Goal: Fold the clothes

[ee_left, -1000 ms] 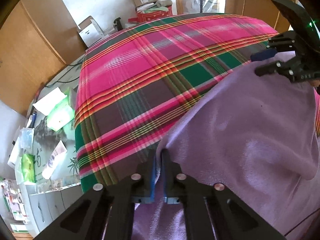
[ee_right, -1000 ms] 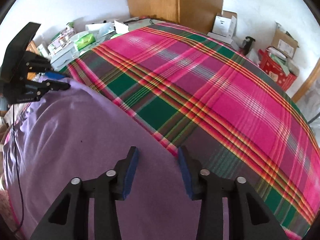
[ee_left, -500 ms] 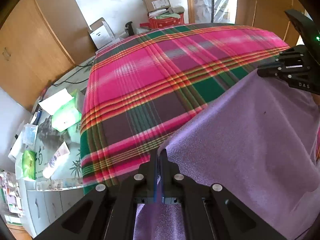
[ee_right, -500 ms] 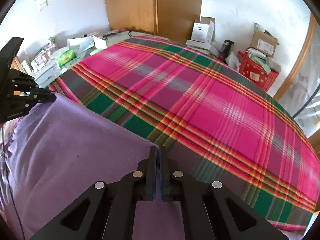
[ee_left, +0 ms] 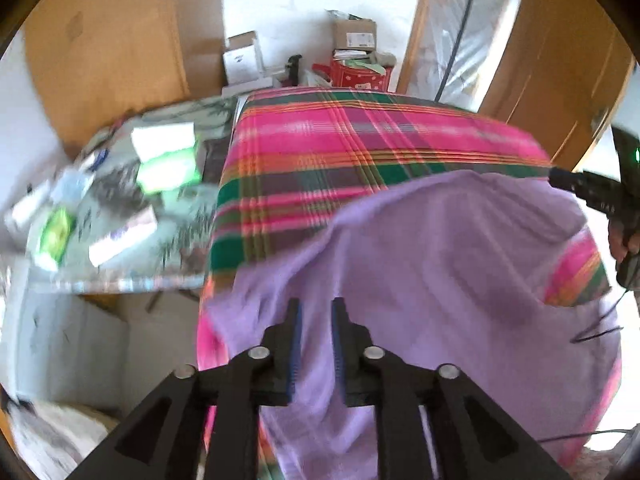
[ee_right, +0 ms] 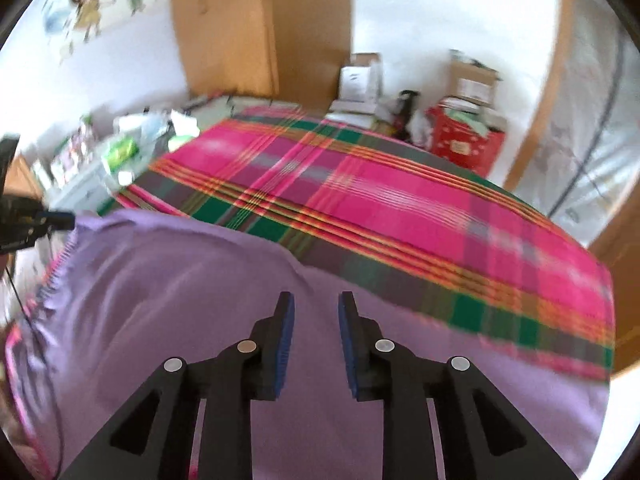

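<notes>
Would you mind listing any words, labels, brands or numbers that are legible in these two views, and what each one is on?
No text can be read in either view.
Cardboard box: pale label, too blurred.
White box: dark marks, too small.
Green packets on the side table: print smeared by motion.
Red box: small tag, unreadable.

Background items, both wrist views

Pink-and-green plaid bedspread [ee_left: 360,152] fills frame centre; cluttered side table [ee_left: 120,208] at left; red patterned box [ee_right: 464,142] and brown cardboard cartons [ee_right: 474,80] at upper right; wooden wardrobe [ee_right: 260,28] at top.
</notes>
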Tool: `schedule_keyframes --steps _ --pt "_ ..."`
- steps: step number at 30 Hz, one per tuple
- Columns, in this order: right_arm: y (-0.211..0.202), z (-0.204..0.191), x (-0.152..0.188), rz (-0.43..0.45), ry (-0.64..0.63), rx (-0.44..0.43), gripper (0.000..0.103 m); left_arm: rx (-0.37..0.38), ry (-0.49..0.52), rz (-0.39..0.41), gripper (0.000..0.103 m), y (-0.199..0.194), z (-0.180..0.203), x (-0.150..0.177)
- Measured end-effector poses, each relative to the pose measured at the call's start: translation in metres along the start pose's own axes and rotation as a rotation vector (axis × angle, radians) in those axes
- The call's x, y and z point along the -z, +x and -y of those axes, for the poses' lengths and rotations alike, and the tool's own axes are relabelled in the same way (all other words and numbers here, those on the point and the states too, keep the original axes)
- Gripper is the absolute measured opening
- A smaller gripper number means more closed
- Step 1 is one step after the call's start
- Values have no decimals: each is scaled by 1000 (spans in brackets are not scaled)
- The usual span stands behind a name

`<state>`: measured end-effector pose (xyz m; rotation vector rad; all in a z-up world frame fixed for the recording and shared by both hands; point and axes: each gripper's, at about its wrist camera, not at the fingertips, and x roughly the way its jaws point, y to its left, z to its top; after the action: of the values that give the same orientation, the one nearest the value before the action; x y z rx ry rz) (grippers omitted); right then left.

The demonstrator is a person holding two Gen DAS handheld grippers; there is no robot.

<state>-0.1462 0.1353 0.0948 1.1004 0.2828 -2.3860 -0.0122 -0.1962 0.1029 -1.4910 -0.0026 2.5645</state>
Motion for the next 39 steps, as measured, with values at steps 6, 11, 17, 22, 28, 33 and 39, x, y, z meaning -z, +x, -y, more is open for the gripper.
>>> schedule_keyframes --steps 6,11,17,22,28,33,39 --pt "-102 22 50 99 107 62 26 29 -84 2 24 -60 -2 68" --pt "-152 -2 108 77 53 62 29 -10 -124 -74 29 -60 9 129" --pt "-150 -71 166 16 -85 -30 29 14 -250 -103 29 -51 8 190" --pt "-132 -143 202 -26 -292 -87 30 73 -357 -75 38 -45 4 210" --pt "-116 -196 234 -25 -430 -141 33 139 -476 -72 39 -43 -2 222" --pt "-108 -213 239 -30 -428 -191 48 146 -528 -49 39 -40 -2 224" --pt "-101 -225 242 -25 -397 -191 49 176 -613 -18 40 -36 -8 217"
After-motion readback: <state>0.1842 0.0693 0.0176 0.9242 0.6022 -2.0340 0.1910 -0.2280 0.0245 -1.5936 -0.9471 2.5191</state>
